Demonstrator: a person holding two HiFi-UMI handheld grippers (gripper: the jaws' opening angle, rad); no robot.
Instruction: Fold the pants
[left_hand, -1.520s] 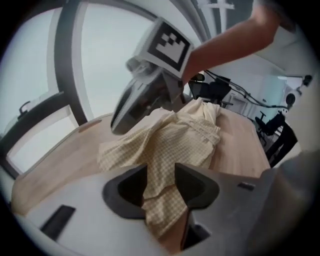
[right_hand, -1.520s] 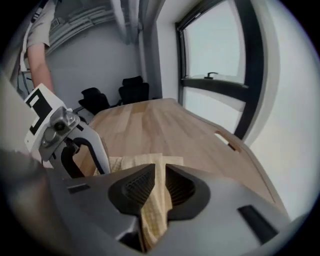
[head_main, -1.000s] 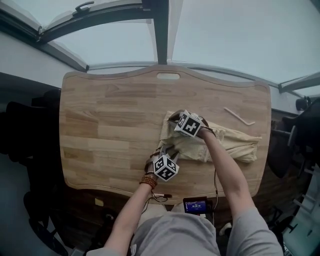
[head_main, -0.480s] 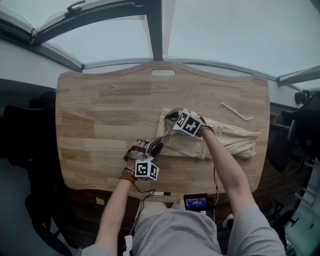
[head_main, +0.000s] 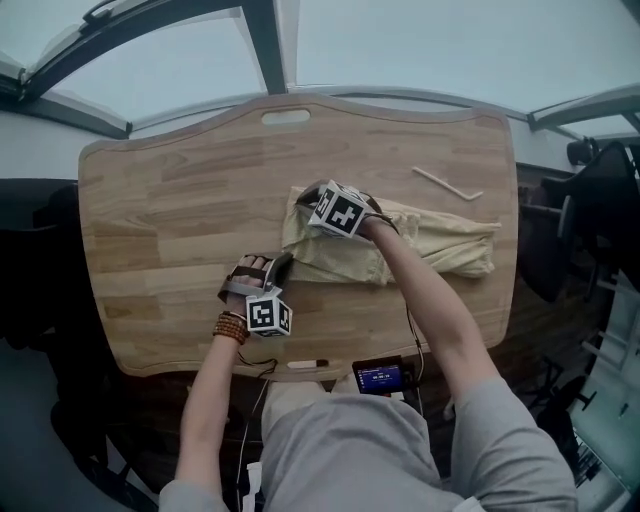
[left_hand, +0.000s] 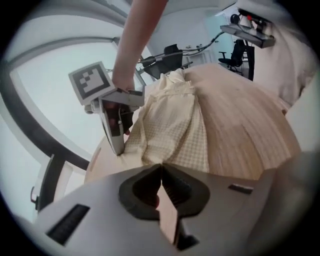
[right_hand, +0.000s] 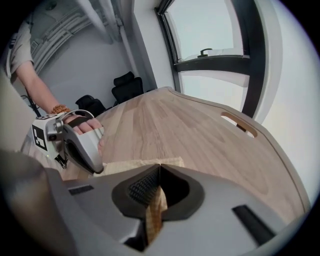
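Right gripper (head_main: 306, 194) covers one pants (head_main: 440, 245) corner; device (head_main: 380, 377) screen unreadable.

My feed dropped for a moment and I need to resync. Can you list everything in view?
table: 1, light wood, fills the middle
pants: 1, cream, lying on the table's right half
stick: 1, pale, bent, far right of the table, apart from the pants
device: 1, black with a lit screen, below the table's near edge
chairs: at least 2, black, beyond the table
bracelet: 1, brown beads, left wrist
left gripper: 1, grey, jaws just closed on the pants' near left corner
right gripper: 1, grey, shut on the pants' far left corner
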